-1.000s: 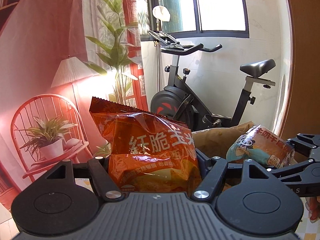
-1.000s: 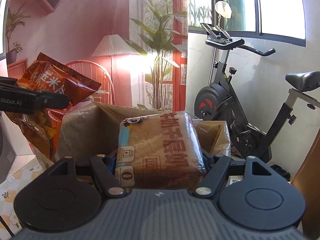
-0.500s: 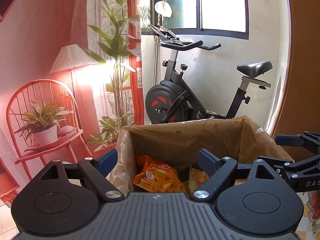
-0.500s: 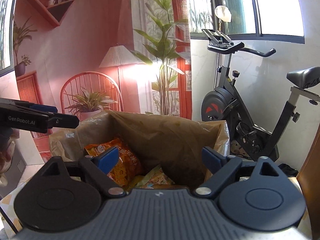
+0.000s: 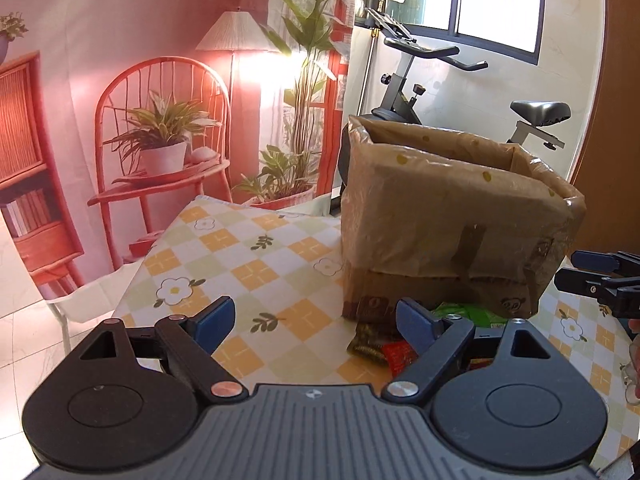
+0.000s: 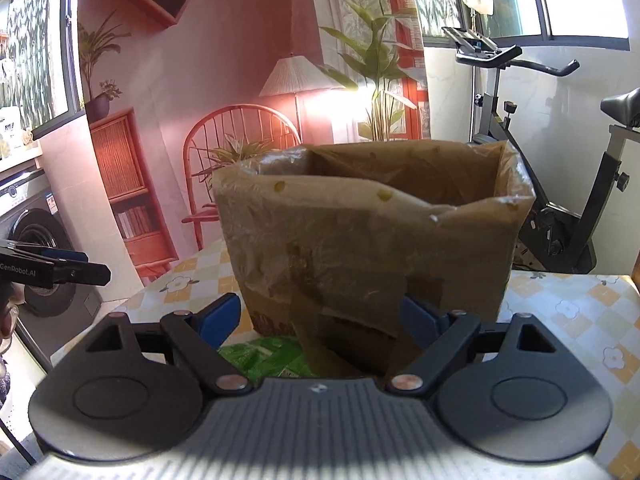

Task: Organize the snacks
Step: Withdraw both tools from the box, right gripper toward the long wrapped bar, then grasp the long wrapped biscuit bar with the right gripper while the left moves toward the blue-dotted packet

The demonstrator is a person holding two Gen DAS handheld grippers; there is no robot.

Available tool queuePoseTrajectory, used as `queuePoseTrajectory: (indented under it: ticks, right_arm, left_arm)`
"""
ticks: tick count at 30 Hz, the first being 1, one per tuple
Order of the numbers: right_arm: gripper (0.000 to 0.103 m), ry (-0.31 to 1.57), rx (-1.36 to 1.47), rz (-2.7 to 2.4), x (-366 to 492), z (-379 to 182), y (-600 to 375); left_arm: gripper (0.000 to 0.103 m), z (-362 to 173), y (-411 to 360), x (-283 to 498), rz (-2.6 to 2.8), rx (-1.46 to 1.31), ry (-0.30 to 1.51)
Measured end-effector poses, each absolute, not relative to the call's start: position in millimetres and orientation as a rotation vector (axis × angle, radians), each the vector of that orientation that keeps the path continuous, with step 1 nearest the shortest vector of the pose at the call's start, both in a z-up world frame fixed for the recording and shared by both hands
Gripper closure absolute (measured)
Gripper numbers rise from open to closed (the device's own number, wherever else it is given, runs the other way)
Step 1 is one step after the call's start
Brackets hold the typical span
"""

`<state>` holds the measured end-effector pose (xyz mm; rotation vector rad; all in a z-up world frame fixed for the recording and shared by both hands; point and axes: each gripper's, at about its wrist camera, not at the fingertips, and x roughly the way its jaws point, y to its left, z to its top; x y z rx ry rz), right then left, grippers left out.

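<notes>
Your left gripper [image 5: 316, 322] gapes wide, empty. Your right gripper [image 6: 320, 316] is closing, nothing between jaws. Brown plastic-lined cardboard box [image 6: 372, 240] ahead; green snack packet [image 6: 264, 356] near it.

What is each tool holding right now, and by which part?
Nothing is held. The left tool stands open over small snack packets on the table; the right tool has nothing between its fingers, and its jaws are closing before the lined cardboard box.

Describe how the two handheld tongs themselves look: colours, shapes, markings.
Both tongs are matte black. Each has a ribbed grey-black body, two round disc housings, angled linkage arms with silver pivot screws, and blue pads on the fingers. The left tongs, seen from the side, carry white "GenRobot.AI" lettering. No cables or sleeves are visible.
</notes>
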<state>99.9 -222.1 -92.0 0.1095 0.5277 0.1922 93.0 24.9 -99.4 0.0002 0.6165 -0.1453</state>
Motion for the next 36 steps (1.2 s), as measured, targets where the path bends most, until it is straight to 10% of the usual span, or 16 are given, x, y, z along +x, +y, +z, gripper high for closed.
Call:
queuePoseTrajectory:
  ticks: [15, 31, 36]
  right_arm:
    - [0.042, 0.783, 0.012, 0.426, 53.5, -182.6, -128.4]
    - [0.047, 0.893, -0.078, 0.579, 67.7, -211.2, -102.1]
    - [0.064, 0.892, -0.073, 0.591, 66.5, -212.6, -105.1]
  left_arm:
    - [0.013, -132.5, 38.9, 40.8, -0.075, -0.007, 0.633]
    - [0.013, -146.0, 30.2, 49.2, -0.092, -0.014, 0.665]
    - [0.014, -148.4, 29.0, 52.3, -0.098, -0.030, 0.673]
